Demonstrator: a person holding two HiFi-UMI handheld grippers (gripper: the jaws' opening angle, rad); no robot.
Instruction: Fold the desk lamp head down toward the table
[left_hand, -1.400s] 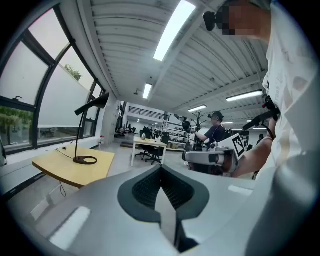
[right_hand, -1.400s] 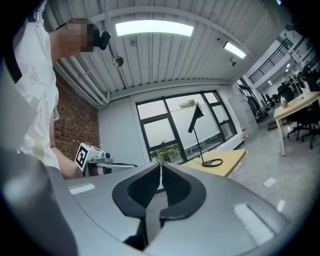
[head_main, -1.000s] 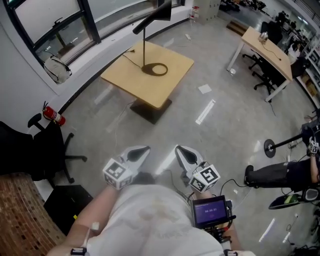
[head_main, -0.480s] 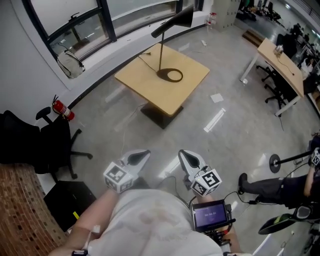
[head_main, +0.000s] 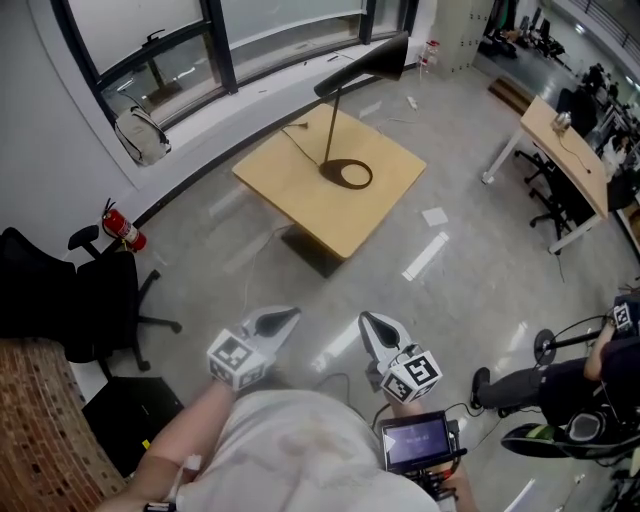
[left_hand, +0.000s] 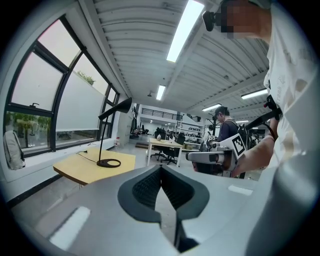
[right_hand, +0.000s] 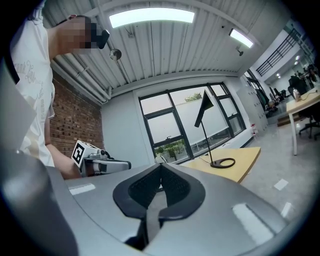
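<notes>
I have both tools held low in front of the person's body, side by side and apart. The left hand-held gripper (head_main: 283, 314) is closed, its dark pads meeting with nothing between them. The right hand-held gripper (head_main: 372, 325) is closed as well and equally empty. Both point across the bare floor (head_main: 250, 260) toward the worktop (head_main: 290, 185), which stands well apart from them, with one corner turned my way. The lamp (head_main: 333, 125) stands on that worktop. Its ring base (head_main: 346, 174) lies flat, a little off the middle toward the right corner. A thin stem rises upright from the ring, and the black head (head_main: 365, 66) sits at the top, slanting out from the stem and raised high above the surface, so it is not folded down. A cable (head_main: 300, 127) runs from the base to the far left edge. Neither gripper touches the lamp or the worktop. Left of the worktop, by the wall, I see a red extinguisher (head_main: 122, 230) and a black chair (head_main: 95, 290). A second desk (head_main: 560, 140) stands off to the far right. A small screen (head_main: 415, 442) sits just below the right gripper, near the person's waist.
</notes>
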